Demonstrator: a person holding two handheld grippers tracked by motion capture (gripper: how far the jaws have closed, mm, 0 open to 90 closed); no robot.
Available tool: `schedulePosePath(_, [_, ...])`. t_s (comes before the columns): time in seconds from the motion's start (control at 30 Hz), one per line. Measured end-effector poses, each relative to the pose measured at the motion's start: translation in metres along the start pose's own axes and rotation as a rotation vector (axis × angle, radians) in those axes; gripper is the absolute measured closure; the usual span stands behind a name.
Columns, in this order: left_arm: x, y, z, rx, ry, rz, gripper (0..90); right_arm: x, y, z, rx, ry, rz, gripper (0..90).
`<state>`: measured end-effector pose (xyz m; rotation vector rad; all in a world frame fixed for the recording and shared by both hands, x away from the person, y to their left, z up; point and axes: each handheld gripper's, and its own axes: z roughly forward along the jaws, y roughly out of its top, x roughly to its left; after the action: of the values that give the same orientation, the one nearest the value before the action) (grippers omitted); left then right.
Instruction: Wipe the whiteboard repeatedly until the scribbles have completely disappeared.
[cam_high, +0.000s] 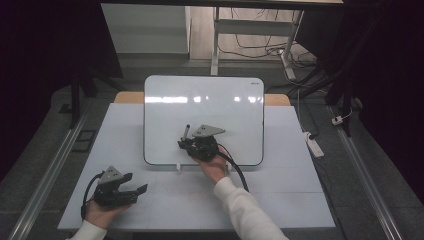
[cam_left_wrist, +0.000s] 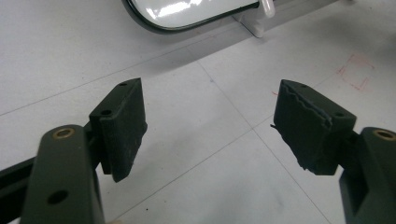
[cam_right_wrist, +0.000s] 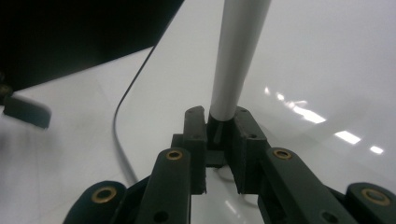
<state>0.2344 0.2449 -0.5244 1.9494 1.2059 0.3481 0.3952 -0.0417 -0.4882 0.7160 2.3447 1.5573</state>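
1. One marker (cam_right_wrist: 236, 60) is clamped between the closed fingers of the right gripper (cam_high: 186, 136), over the one whiteboard (cam_high: 220, 107), centre-far on the tabletop (cam_high: 280, 195).
2. The left gripper (cam_high: 136, 183), near left, is held with fingers wide apart, empty.

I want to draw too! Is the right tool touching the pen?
Touching. In the right gripper view, the right tool has its jaws clamped on the white pen.

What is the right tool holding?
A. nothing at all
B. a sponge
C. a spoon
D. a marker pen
D: the right tool is clamped shut on a marker pen, held in front of the whiteboard; the left tool is open and empty.
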Motion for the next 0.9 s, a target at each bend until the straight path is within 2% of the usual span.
schedulePosePath(0.03, [0.0,0.0,0.0,0.0,0.0,-0.001,25.6,-0.009,0.004,-0.006,-0.058,-0.046,0.042,77.5])
schedulePosePath(0.1, [-0.001,0.0,-0.001,-0.002,0.001,0.0,25.6,-0.01,0.005,-0.006,-0.068,-0.055,0.046,77.4])
schedulePosePath(0.2, [0.0,0.0,-0.001,-0.003,0.001,0.001,25.6,0.002,-0.002,0.0,0.002,0.003,-0.012,77.4])
schedulePosePath(0.3, [0.0,0.0,0.0,0.001,-0.002,-0.001,25.6,0.001,-0.002,-0.001,0.0,0.002,-0.021,77.5])
schedulePosePath(0.33, [0.0,-0.001,0.0,-0.001,0.0,-0.001,25.6,-0.003,0.0,-0.004,-0.025,-0.023,-0.007,77.5])
schedulePosePath(0.37, [0.0,-0.001,-0.001,-0.001,0.001,0.002,25.6,-0.008,0.002,-0.008,-0.062,-0.064,0.03,77.5])
schedulePosePath(0.4, [0.0,0.0,-0.001,-0.003,0.002,0.002,25.6,-0.008,0.002,-0.008,-0.062,-0.064,0.03,77.5])
schedulePosePath(0.47, [0.0,0.0,-0.001,-0.003,0.002,0.003,25.6,0.006,-0.006,-0.001,0.003,-0.008,-0.018,77.5])
schedulePosePath(0.5, [0.0,0.0,-0.001,-0.003,0.001,0.002,25.6,0.006,-0.006,-0.001,0.003,-0.008,-0.018,77.5])
schedulePosePath(0.53, [0.001,0.0,-0.001,-0.002,0.001,0.0,25.6,0.011,-0.009,0.0,0.021,-0.008,-0.056,77.5])
schedulePosePath(0.57, [0.001,-0.001,0.0,-0.002,0.001,-0.001,25.6,0.011,-0.009,-0.002,0.015,-0.019,-0.068,77.4])
schedulePosePath(0.67, [0.0,-0.001,-0.001,-0.002,0.002,-0.001,25.6,0.0,-0.007,-0.01,-0.07,-0.091,0.017,77.4])
schedulePosePath(0.73, [0.0,0.0,-0.001,-0.003,0.001,-0.001,25.6,0.005,-0.009,-0.008,-0.052,-0.08,0.0,77.4])
schedulePosePath(0.77, [0.001,0.0,0.0,-0.003,0.002,-0.002,25.6,0.011,-0.011,-0.004,-0.019,-0.045,-0.022,77.4])
schedulePosePath(0.8, [0.001,0.0,0.0,-0.003,0.001,-0.002,25.6,0.016,-0.014,-0.002,0.004,-0.033,-0.08,77.4])
schedulePosePath(0.83, [0.001,-0.001,-0.001,-0.003,0.001,-0.002,25.6,0.016,-0.014,-0.002,0.004,-0.033,-0.08,77.4])
schedulePosePath(0.87, [0.001,-0.001,-0.001,-0.003,0.004,-0.003,25.6,0.006,-0.012,-0.008,-0.042,-0.058,-0.022,77.4])
schedulePosePath(0.9, [0.001,-0.001,-0.001,-0.003,0.005,-0.006,25.6,0.001,-0.011,-0.011,-0.068,-0.08,0.001,77.5])
